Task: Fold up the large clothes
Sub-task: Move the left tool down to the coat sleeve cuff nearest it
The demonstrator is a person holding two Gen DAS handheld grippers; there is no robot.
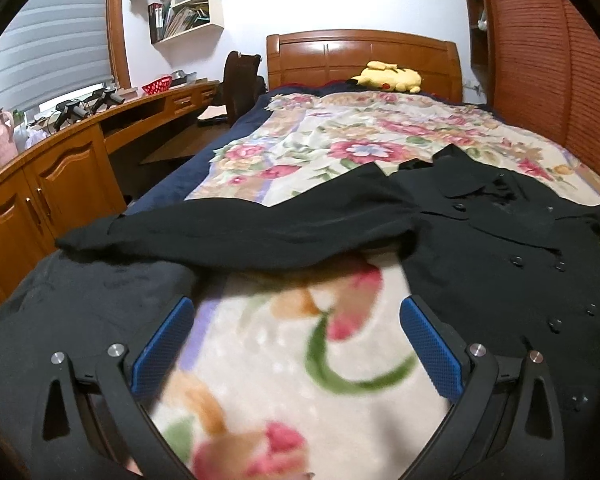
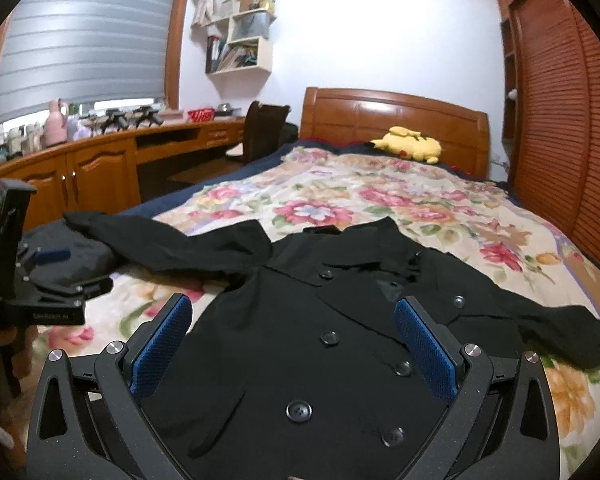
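A black double-breasted coat (image 2: 316, 344) lies face up on the floral blanket (image 2: 380, 200), collar toward the headboard, buttons showing. Its left sleeve (image 1: 236, 232) stretches out toward the bed's left edge; the right sleeve (image 2: 560, 324) lies out to the right. My left gripper (image 1: 296, 316) is open above bare blanket just below that left sleeve, the coat body (image 1: 500, 264) to its right. My right gripper (image 2: 292, 316) is open over the coat's front, holding nothing. The left gripper (image 2: 52, 258) also shows at the left edge of the right wrist view.
A dark folded garment (image 1: 68, 312) lies at the bed's near left corner. A yellow plush toy (image 2: 410, 144) rests by the wooden headboard (image 2: 396, 116). A wooden desk and cabinets (image 2: 100, 168) run along the left; louvred wardrobe doors (image 2: 560, 120) stand right.
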